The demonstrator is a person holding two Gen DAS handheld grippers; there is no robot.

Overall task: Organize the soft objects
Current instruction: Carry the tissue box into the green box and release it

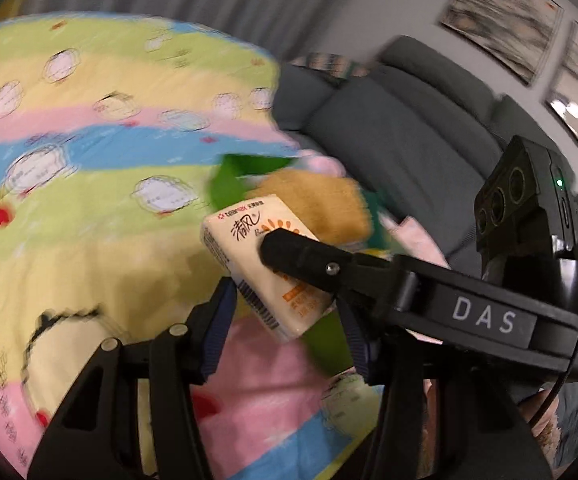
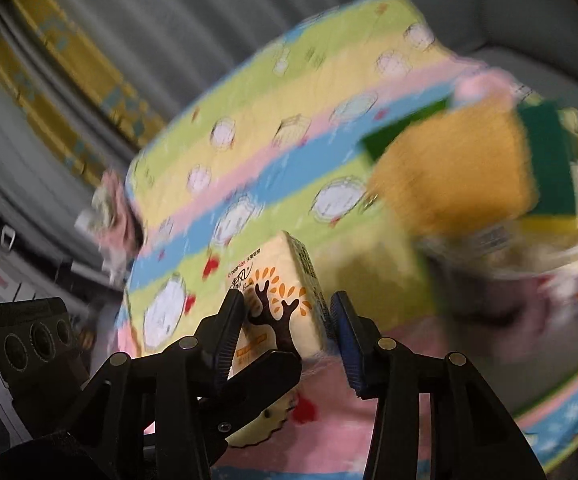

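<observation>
A cream tissue pack [image 1: 265, 264] with an orange-and-black tree print sits between both claws, above the striped pastel quilt [image 1: 89, 128] that fills most of each view. In the left wrist view the left gripper [image 1: 285, 316] has its blue-padded fingers [image 1: 219, 320] parted on either side of the pack's lower end, though whether the pads actually press it cannot be told, since the right-hand pad is largely hidden behind the other tool. The right gripper [image 1: 277, 248] reaches in from the right across the pack's face, its black fingertip lying on the printed side. In the right wrist view the right gripper [image 2: 289, 324] has the tissue pack [image 2: 285, 296] between its fingers [image 2: 347, 332], the jaws narrowed to the pack's width, and the pack's bottom is cut off by a black finger of the left gripper [image 2: 265, 372] crossing in front. Just beyond the pack, a heap of an orange-yellow plush thing [image 2: 453, 176] and green sponge-like pieces [image 2: 549, 160] is smeared by motion blur, so its items cannot be separated. Behind the quilt a grey sofa [image 1: 401, 128] is partly visible.
</observation>
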